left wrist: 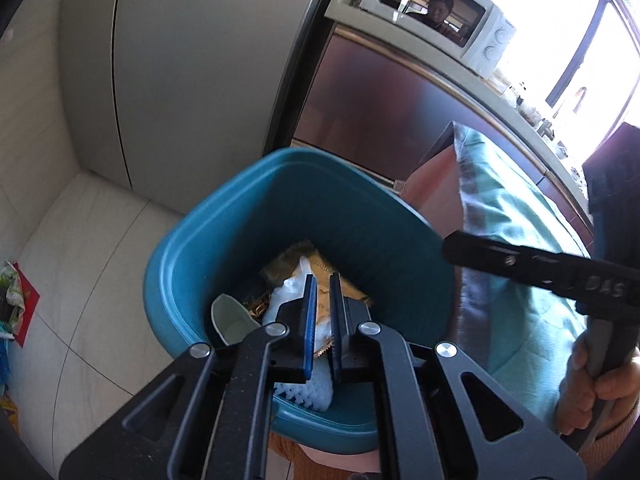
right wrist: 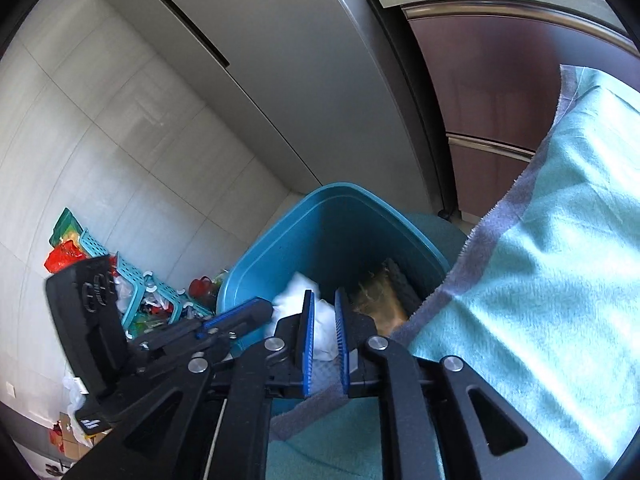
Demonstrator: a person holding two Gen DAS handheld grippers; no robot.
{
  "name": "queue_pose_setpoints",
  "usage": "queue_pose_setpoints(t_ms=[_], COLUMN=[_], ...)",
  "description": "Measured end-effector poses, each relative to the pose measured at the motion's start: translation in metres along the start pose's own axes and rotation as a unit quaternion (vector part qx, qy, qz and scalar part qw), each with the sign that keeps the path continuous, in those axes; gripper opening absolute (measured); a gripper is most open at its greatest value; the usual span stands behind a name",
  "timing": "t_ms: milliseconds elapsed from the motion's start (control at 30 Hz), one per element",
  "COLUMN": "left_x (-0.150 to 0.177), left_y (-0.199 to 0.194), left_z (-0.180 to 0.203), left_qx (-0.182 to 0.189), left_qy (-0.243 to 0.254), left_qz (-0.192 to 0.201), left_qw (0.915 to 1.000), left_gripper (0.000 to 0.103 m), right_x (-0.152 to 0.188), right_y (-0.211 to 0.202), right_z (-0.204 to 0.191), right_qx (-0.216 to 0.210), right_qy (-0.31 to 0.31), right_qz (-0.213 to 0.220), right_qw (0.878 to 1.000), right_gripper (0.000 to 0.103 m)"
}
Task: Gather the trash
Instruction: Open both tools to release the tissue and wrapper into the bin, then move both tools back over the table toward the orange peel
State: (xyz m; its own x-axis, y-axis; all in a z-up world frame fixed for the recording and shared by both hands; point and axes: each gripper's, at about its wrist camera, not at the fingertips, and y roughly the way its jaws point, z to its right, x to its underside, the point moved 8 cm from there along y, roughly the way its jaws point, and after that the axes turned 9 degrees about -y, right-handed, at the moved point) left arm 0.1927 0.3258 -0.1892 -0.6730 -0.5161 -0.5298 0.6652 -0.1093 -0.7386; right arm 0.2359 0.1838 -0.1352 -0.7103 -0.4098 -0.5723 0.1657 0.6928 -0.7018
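1. Trash sits in the bottom of a teal bin [left wrist: 224, 216]: a tan snack wrapper [left wrist: 320, 296], white crumpled plastic [left wrist: 286, 294] and a pale green scoop-shaped piece [left wrist: 230, 320].
2. The left gripper [left wrist: 322, 280] hangs over the bin mouth, its blue pads a narrow gap apart, nothing pinched; the wrapper seen through the gap lies below.
3. The right gripper [right wrist: 322, 300] points into the same bin, its jaws a slit apart and bare, white plastic [right wrist: 298, 294] beneath them.
4. A light green cloth [right wrist: 540, 260] with a grey hem covers the surface beside the bin.
5. A hand [left wrist: 592, 384] grips the right tool's handle.
6. Farther off, a turquoise basket [right wrist: 132, 276] lies on the tiled floor [right wrist: 100, 140] among what seems to be more litter; it is too small to sort out.
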Motion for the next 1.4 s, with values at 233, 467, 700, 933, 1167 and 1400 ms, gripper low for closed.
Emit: queue_pose_setpoints(t_ms=[233,467,700,933,1167,1400], left_x=[0.009,0.014,0.017,0.031,0.057,0.092], left_y=[0.007,-0.005,-0.036,-0.058,-0.058,-0.049], left_z=[-0.004,0.009,0.044,0.101,0.162,0.225], left_qx=[0.002,0.015,0.048,0.099,0.146,0.183], left_qy=[-0.002,0.011,0.048,0.104,0.152,0.197], left_qz=[-0.01,-0.001,0.025,0.036,0.015,-0.019], left_qw=[0.9999,0.9998,0.9973,0.989,0.9774,0.963], left_gripper=[0.005,0.014,0.029,0.039,0.04,0.041], right_x=[0.002,0.007,0.013,0.036,0.071,0.114], right_y=[-0.009,-0.032,-0.072,-0.127,-0.183,-0.237], right_z=[0.008,0.017,0.027,0.052,0.092,0.131], right_qx=[-0.003,-0.011,-0.009,0.015,0.065,0.134], right_qy=[0.009,0.014,0.011,0.022,0.062,0.102], right_qz=[0.009,0.03,0.065,0.106,0.144,0.173], right_qw=[1.0,0.999,0.998,0.994,0.985,0.97], right_gripper=[0.011,0.013,0.015,0.022,0.025,0.025])
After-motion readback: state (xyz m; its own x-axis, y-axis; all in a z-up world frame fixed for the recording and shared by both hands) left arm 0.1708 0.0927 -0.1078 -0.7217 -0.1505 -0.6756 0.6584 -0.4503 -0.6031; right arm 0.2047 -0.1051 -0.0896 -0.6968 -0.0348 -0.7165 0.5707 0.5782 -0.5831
